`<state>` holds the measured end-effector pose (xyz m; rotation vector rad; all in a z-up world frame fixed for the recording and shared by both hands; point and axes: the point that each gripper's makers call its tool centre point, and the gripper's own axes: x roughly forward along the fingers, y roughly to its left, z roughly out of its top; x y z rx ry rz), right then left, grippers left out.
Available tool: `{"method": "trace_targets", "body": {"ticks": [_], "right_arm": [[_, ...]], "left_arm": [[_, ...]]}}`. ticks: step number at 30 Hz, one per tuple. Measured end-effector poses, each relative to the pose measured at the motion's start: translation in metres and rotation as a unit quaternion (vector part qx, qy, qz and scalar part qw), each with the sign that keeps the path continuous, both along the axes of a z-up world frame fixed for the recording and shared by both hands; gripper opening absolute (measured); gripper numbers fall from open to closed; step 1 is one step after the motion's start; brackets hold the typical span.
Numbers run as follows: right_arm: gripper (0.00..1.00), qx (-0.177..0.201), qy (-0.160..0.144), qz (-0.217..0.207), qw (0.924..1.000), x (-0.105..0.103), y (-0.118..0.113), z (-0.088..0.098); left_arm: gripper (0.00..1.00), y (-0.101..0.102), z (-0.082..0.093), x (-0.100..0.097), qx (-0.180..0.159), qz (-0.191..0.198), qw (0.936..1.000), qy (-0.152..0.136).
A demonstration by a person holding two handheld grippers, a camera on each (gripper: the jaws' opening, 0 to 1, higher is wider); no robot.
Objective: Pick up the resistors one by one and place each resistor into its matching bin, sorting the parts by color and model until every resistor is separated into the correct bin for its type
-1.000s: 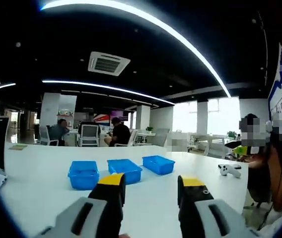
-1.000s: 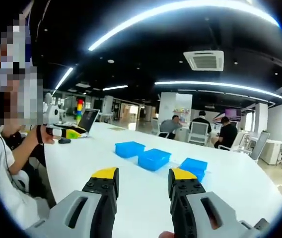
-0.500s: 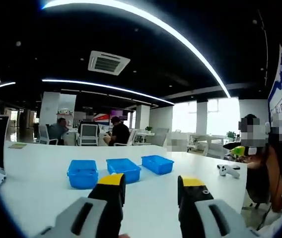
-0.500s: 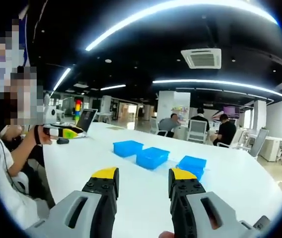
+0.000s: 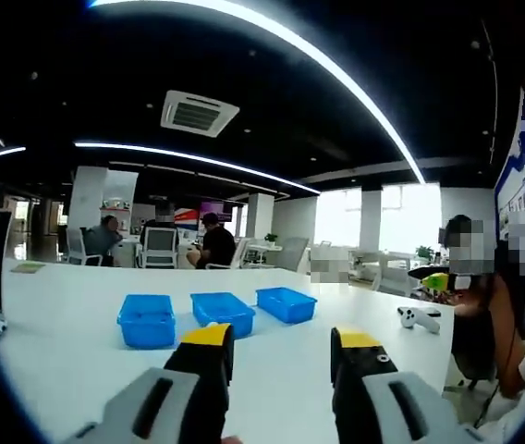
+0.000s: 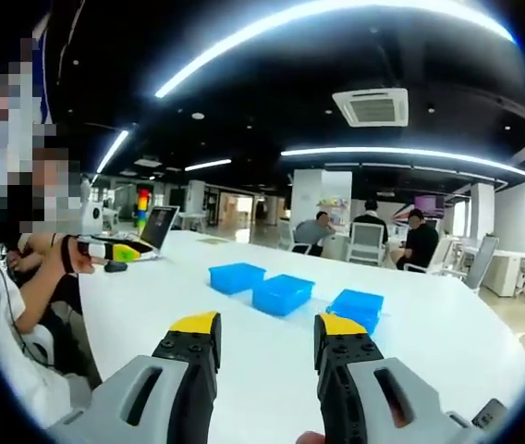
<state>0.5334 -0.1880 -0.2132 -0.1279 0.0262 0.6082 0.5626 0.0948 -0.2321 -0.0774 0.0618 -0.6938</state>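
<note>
Tongs nearest in both views. Left tongs (image 5: 283, 340) raised over the white bench (image 5: 78, 361), jaws well apart, yellow-tipped, gripping nothing. Right tongs (image 6: 268, 327) likewise over the bench (image 6: 152, 296), jaws parted wide, nothing between them.

Beyond the tips, three blue bins in a row on the bench, close together but apart. In the left gripper view: left bin (image 5: 146, 319), middle bin (image 5: 222, 311), right bin (image 5: 286, 303), running away toward the right. Same row in the right gripper view: nearest the left a bin (image 6: 237, 277), then the next bin (image 6: 284, 293), then the last bin (image 6: 356, 308), partly behind the right jaw's tip. All shallow, rectangular, open-topped; contents hidden by the walls from this low angle, so cannot tell whether anything lies inside. Resistors too small to make out anywhere on the bench or in the bins; place unknown.

Farther out in the left gripper view, a white game controller (image 5: 418, 317) lying on the bench at the right, near a seated person (image 5: 484, 314). In the right gripper view, a person's hand (image 6: 79, 253) at the bench's left edge holding a yellow-green device (image 6: 126, 250), with a laptop (image 6: 157, 228) open behind it.

At the far side, people seated on chairs (image 6: 366, 244), white pillars, strip lights and a ceiling vent (image 5: 198, 112) overhead.
</note>
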Motion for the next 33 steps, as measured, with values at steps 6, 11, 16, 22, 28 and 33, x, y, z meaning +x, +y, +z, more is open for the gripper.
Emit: {"method": "trace_targets", "body": {"ticks": [6, 11, 16, 22, 28, 33], "right_arm": [[0.42, -0.003, 0.001, -0.001, 1.0000, 0.0003, -0.0016, -0.0008], [0.42, -0.004, 0.001, -0.002, 1.0000, 0.0001, -0.0020, -0.0006], [0.42, -0.005, 0.002, -0.002, 1.0000, 0.0012, -0.0029, -0.0009], [0.42, -0.005, 0.003, -0.002, 1.0000, 0.0020, -0.0029, -0.0013], [0.42, -0.005, 0.004, -0.003, 1.0000, 0.0022, -0.0030, -0.0018], [0.42, -0.006, 0.004, -0.002, 1.0000, 0.0019, -0.0030, -0.0021]], "left_arm": [[0.43, -0.0001, -0.0018, 0.0008, 0.001, 0.002, 1.0000, 0.001], [0.42, -0.0001, -0.0036, 0.0017, 0.003, 0.003, 1.0000, 0.002], [0.42, -0.0012, -0.0056, 0.0022, 0.005, 0.002, 1.0000, 0.004], [0.42, -0.0003, -0.0064, 0.0033, 0.005, 0.002, 1.0000, 0.005], [0.42, -0.0016, -0.0065, 0.0029, 0.004, 0.000, 1.0000, 0.004], [0.41, -0.0016, -0.0081, 0.0035, 0.006, 0.001, 1.0000, 0.005]]}}
